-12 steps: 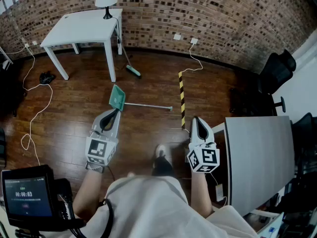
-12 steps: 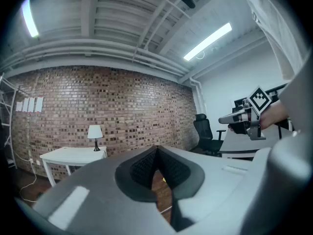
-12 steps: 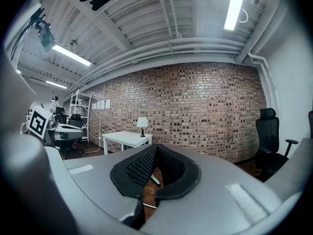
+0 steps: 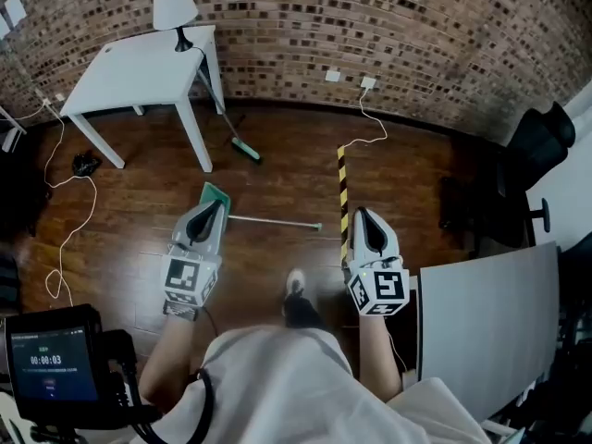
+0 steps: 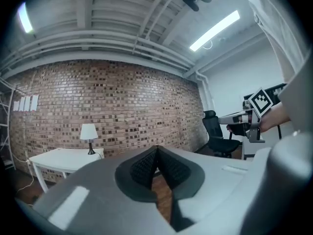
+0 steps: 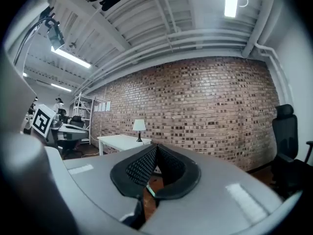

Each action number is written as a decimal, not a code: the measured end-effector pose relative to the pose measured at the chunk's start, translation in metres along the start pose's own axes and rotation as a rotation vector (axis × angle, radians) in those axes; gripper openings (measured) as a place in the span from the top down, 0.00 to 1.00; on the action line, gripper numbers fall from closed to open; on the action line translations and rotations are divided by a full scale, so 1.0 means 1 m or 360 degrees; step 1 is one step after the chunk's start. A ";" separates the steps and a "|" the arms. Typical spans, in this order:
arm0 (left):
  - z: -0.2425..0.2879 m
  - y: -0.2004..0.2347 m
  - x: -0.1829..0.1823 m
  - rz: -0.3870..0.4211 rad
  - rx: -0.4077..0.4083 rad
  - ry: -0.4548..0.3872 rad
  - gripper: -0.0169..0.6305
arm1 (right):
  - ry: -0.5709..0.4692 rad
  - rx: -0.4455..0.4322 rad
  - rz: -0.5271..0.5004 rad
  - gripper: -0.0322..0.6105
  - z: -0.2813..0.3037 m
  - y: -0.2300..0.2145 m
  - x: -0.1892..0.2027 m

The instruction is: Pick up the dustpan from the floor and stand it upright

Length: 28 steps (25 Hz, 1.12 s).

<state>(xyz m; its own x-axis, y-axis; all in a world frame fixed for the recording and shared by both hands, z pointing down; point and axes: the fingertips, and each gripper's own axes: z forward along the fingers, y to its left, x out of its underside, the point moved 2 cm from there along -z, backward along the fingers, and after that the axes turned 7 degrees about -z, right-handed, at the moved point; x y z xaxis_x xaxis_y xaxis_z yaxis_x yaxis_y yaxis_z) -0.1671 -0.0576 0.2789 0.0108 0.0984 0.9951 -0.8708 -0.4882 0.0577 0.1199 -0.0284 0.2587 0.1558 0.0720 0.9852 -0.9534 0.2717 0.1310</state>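
Observation:
A green dustpan (image 4: 216, 193) with a long grey handle (image 4: 277, 221) lies flat on the wooden floor, its pan partly hidden behind my left gripper (image 4: 215, 205). That gripper is held level above the floor, jaws shut with nothing between them. My right gripper (image 4: 360, 215) hovers to the right of the handle's end, also shut and empty. In the left gripper view (image 5: 156, 150) and the right gripper view (image 6: 155, 148) the black pads meet at the tips, and the dustpan does not show clearly in either.
A white table (image 4: 139, 67) with a lamp (image 4: 174, 9) stands at the back left. A broom (image 4: 231, 128) leans by its leg. Black-yellow tape (image 4: 343, 188) runs along the floor. Cables (image 4: 65, 202) trail at left. A grey desk (image 4: 486, 322) and an office chair (image 4: 541, 141) stand at right.
The head view has shifted forward: the dustpan now sits lower and closer to my left gripper. Both grippers keep their places and stay shut.

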 end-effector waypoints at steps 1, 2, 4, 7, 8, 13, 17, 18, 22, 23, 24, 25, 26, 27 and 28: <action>0.023 -0.001 -0.004 -0.0008 -0.0012 -0.0003 0.97 | -0.0013 -0.0007 0.0012 0.93 0.016 -0.017 -0.003; 0.044 -0.003 -0.009 -0.0012 -0.0020 -0.0006 0.97 | -0.0025 -0.0016 0.0023 0.93 0.031 -0.032 -0.006; 0.081 -0.006 -0.019 -0.0001 -0.0028 -0.0015 0.97 | -0.0049 -0.0041 0.0030 0.93 0.060 -0.058 -0.011; 0.126 -0.005 -0.031 0.0028 -0.0034 -0.0026 0.97 | -0.0067 -0.0074 0.0020 0.93 0.101 -0.088 -0.018; 0.137 -0.003 -0.033 0.0033 -0.0036 -0.0025 0.97 | -0.0065 -0.0079 0.0014 0.93 0.113 -0.094 -0.021; 0.174 0.020 -0.027 0.0019 -0.0049 0.0036 0.97 | -0.0070 -0.0069 0.0041 0.92 0.152 -0.110 -0.022; 0.197 0.036 -0.029 0.0013 0.0003 0.0051 0.97 | -0.0026 -0.0048 0.0056 0.92 0.173 -0.112 -0.022; 0.200 0.040 -0.028 0.0009 0.0011 0.0055 0.97 | -0.0003 -0.0038 0.0051 0.92 0.176 -0.111 -0.020; 0.210 0.063 -0.027 0.0035 0.0038 0.0039 0.97 | 0.0052 -0.0019 0.0053 0.90 0.190 -0.105 -0.003; 0.212 0.066 -0.024 0.0040 0.0048 0.0042 0.97 | 0.0066 -0.0014 0.0044 0.89 0.192 -0.104 0.003; 0.215 0.069 -0.019 0.0040 0.0063 0.0052 0.97 | 0.0088 -0.0005 0.0044 0.89 0.192 -0.105 0.011; 0.217 0.071 -0.013 0.0037 0.0081 0.0066 0.97 | 0.0117 0.0009 0.0062 0.89 0.192 -0.106 0.022; 0.220 0.073 -0.005 0.0033 0.0102 0.0082 0.97 | 0.0152 0.0022 0.0097 0.88 0.193 -0.107 0.036; 0.223 0.075 0.005 0.0030 0.0121 0.0101 0.97 | 0.0191 0.0032 0.0136 0.87 0.195 -0.108 0.051; 0.227 0.078 0.015 0.0028 0.0139 0.0122 0.97 | 0.0230 0.0037 0.0158 0.86 0.198 -0.108 0.067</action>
<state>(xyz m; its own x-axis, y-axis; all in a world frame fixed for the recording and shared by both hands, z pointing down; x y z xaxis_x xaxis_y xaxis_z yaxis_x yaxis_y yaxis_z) -0.1232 -0.2905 0.3170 -0.0444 0.1537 0.9871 -0.8245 -0.5635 0.0506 0.1822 -0.2429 0.3331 0.0943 0.2351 0.9674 -0.9715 0.2342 0.0378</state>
